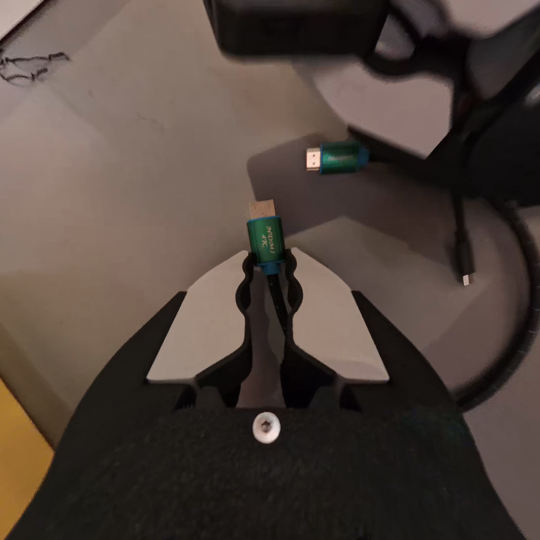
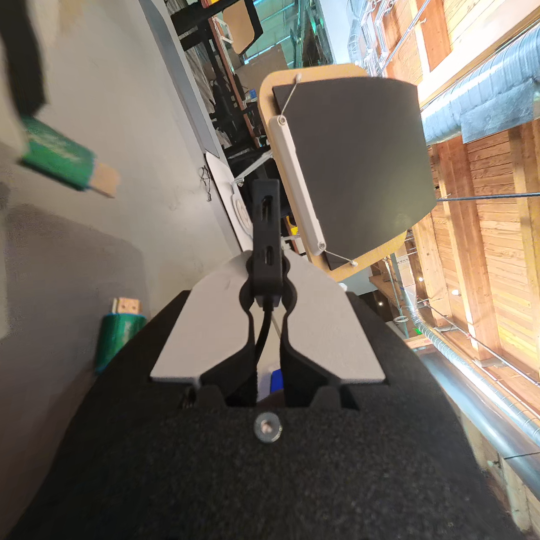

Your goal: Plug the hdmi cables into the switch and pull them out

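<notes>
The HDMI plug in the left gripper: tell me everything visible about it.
The HDMI plug has a glossy green, metallic-looking shell with pale lettering, a blue collar at its base and a gold-coloured connector tip. It stands roughly upright, tip pointing away from the camera and unplugged. The left gripper is shut on its lower end, black finger pads pressing both sides at the collar. A black braided cable runs back from it between the fingers. It is held above a grey surface.

Both wrist views face forward (sharing the green plug point(image 1: 339, 157)).

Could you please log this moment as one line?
left gripper: holds plug | right gripper: holds switch | spare plug: loose | unplugged
</notes>
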Tool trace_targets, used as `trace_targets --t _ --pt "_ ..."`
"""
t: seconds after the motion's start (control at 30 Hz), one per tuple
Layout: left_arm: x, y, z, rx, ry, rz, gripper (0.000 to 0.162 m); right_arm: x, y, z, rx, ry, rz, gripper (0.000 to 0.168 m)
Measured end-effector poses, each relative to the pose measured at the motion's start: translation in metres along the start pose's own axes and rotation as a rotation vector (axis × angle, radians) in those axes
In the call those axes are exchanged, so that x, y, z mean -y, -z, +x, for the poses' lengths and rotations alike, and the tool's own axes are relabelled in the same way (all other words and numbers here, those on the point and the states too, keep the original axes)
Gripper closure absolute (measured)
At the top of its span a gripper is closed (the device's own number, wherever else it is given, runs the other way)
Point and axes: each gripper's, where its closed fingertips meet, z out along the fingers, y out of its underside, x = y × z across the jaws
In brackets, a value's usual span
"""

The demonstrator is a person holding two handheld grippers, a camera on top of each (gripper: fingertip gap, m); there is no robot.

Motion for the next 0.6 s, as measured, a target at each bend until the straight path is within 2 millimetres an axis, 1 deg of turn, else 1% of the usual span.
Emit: trace_targets --t 0.1,0.2,0.33,0.6 --pt "0.019 0.014 0.003 -0.038 -0.022 0.016 0.142 0.006 0.002 -0.004 -0.018 0.077 0.004 0.155" --pt "0.026 0.021 0.006 -0.038 -0.081 -0.007 0.142 0.006 0.002 -0.011 0.007 0.107 -0.025 0.154" --pt "0.032 0.022 0.013 -0.058 -0.080 -0.010 0.142 0.011 0.004 -0.014 -0.011 0.174 -0.019 0.155" --pt "0.031 0.022 0.005 -0.054 -0.021 -0.025 0.142 0.014 0.006 -0.014 -0.033 0.215 -0.011 0.155"
